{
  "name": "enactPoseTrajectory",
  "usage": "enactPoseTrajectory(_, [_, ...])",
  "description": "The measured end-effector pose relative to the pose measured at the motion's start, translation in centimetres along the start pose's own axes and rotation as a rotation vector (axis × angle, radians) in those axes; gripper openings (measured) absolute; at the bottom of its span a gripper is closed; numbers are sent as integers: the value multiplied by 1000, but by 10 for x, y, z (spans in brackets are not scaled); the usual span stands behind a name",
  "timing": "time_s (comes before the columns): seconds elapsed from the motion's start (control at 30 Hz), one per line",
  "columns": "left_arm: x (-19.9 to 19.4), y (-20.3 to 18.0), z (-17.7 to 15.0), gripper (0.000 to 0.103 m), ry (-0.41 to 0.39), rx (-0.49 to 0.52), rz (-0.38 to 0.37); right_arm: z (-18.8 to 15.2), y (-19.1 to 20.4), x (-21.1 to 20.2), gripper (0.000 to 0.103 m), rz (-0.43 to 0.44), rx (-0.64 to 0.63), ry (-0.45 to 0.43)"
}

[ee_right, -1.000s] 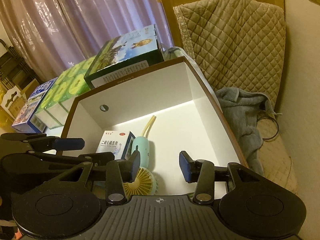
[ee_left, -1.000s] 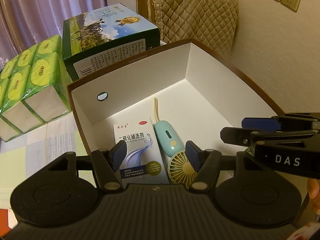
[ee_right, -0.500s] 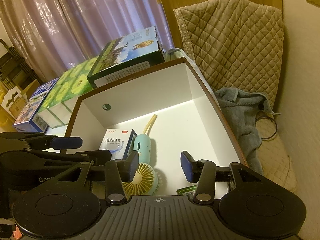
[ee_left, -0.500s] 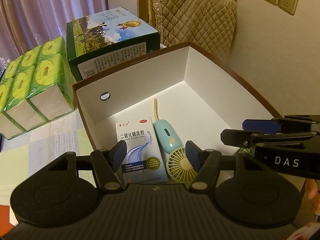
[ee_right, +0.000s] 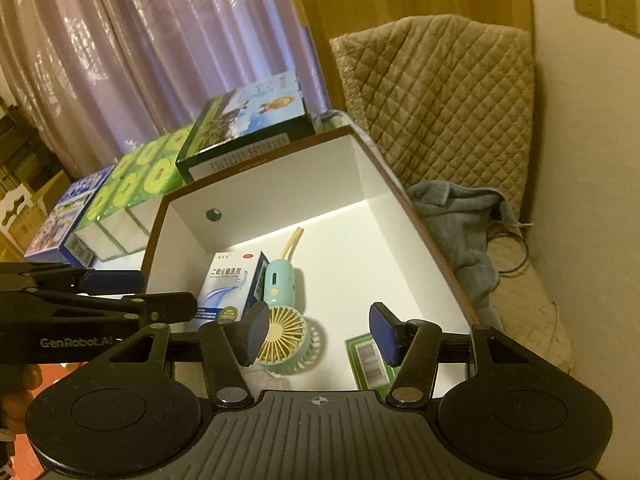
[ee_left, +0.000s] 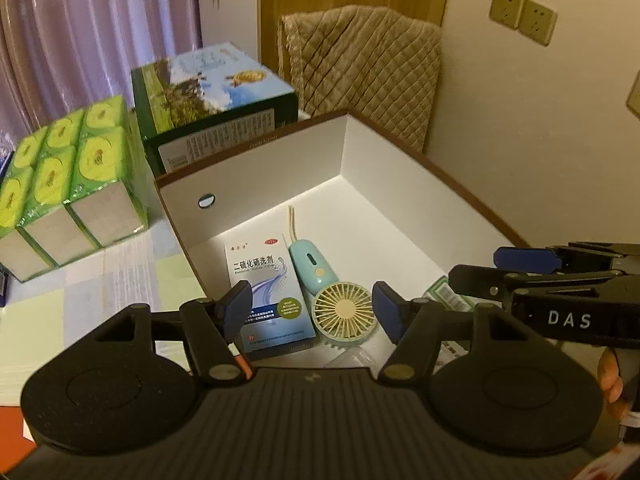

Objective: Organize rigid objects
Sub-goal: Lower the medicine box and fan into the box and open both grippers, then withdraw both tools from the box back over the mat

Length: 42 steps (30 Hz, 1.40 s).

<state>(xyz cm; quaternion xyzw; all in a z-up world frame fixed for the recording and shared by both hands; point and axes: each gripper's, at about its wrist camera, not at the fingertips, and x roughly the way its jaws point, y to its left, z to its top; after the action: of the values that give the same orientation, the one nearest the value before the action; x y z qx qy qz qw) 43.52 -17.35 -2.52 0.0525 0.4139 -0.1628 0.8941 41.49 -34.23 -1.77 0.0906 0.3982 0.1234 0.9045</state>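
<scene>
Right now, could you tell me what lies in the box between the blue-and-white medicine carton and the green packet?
The mint handheld fan lies there, between the medicine carton and the green packet; the right wrist view shows it best.

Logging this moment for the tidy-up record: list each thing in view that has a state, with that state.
Large white open-top box with brown rim: open, no lid on.
Mint handheld fan with yellow blades: lying flat in the box.
Blue-and-white medicine carton: closed, flat beside the fan.
Left gripper: opening, empty.
Right gripper: opening, empty.
</scene>
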Motion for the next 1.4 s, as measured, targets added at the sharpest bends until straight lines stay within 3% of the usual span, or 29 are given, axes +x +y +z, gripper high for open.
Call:
enactPoseTrajectory(0.07, [-11, 0, -2, 70, -17, 2, -6, -2, 2, -10, 57, -9, 20, -13])
enactPoseTrajectory(0.27, [-44, 0, -13, 70, -60, -3, -30, -11, 8, -40, 62, -26, 66, -35])
enactPoseTrajectory(0.53, [-86, 11, -41, 70, -94, -27, -58, -35, 26, -70, 63, 35, 61, -60])
enactPoseTrajectory(1.07, [-134, 70, -115, 70, -38, -147, 3, -81, 93, -79, 63, 105, 41, -30])
enactPoseTrajectory(1.4, [-148, 94, -152, 70, -6, -178, 32, -103, 138, -72, 63, 147, -57, -4])
